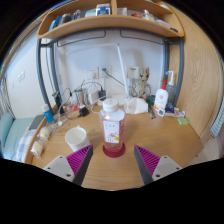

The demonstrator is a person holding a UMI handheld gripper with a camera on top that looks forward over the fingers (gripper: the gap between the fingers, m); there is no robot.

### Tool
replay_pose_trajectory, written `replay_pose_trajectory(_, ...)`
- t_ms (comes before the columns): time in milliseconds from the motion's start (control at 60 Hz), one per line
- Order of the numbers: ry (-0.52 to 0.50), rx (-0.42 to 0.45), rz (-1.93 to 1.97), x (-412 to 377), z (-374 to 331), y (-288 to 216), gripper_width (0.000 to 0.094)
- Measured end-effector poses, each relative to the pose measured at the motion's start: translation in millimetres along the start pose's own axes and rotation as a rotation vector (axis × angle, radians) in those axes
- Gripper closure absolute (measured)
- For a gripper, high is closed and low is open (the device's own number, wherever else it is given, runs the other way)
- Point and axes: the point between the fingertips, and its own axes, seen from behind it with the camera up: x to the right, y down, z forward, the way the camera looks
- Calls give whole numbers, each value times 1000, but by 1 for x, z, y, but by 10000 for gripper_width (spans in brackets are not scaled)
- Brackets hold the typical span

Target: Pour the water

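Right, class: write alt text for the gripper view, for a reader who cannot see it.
A clear plastic bottle with a white cap and red liquid at its base stands on a wooden desk just ahead of the open gripper, between its pink-padded fingers. A white cup sits beside it, with a cluttered shelf above.

A wooden desk (120,165) stands against a white wall (90,55) beneath a cluttered wooden shelf (110,22).
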Motion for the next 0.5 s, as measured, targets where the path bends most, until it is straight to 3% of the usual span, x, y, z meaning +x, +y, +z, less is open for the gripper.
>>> replay_pose_trajectory(250, -35, 87, 9, -8, -56, -56, 91)
replay_pose_trajectory(500, -83, 103, -20, -20, -84, -58, 90)
